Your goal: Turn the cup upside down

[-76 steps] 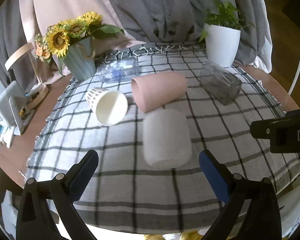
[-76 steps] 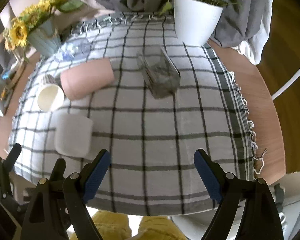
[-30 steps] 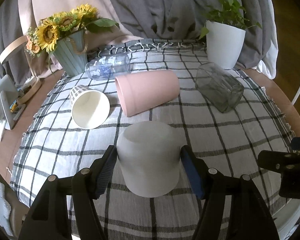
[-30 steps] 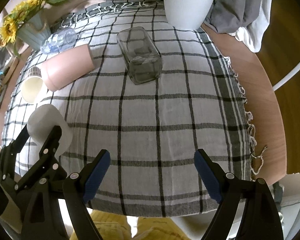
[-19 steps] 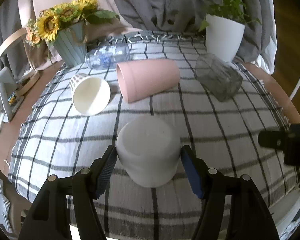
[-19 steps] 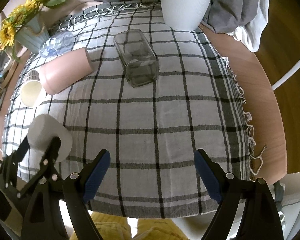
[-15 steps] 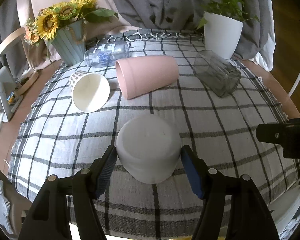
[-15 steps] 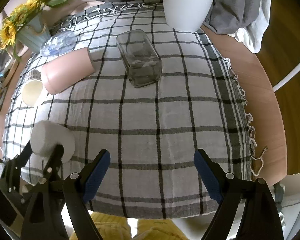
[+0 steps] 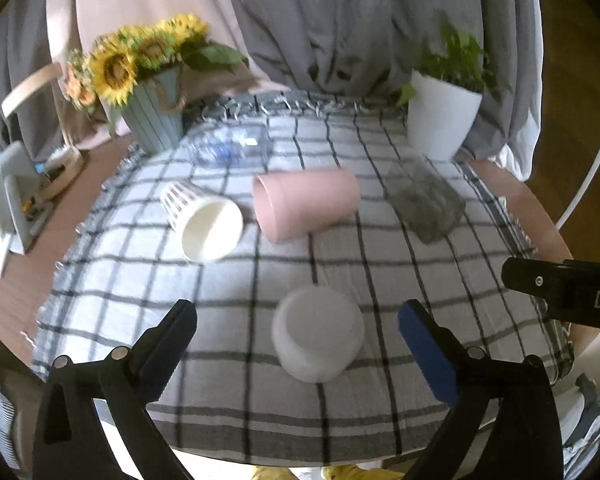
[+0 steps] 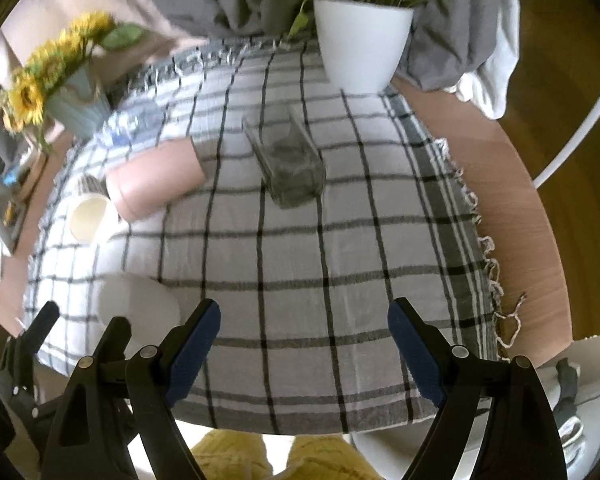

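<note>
A woven checked cloth, matt and slightly crumpled with a fringed hem, covers most of the tabletop, whose bare smooth wood shows along the right edge. The white cup looks matt and smooth, like unglazed ceramic or plastic. The pink cup has the same dull finish; the cream cup beside it looks like paper. A clear glass jar and a transparent plastic bottle catch glints. The plant pot at the far edge is smooth white. The left gripper and right gripper are black plastic with metal screws and blue ribbed pads
</note>
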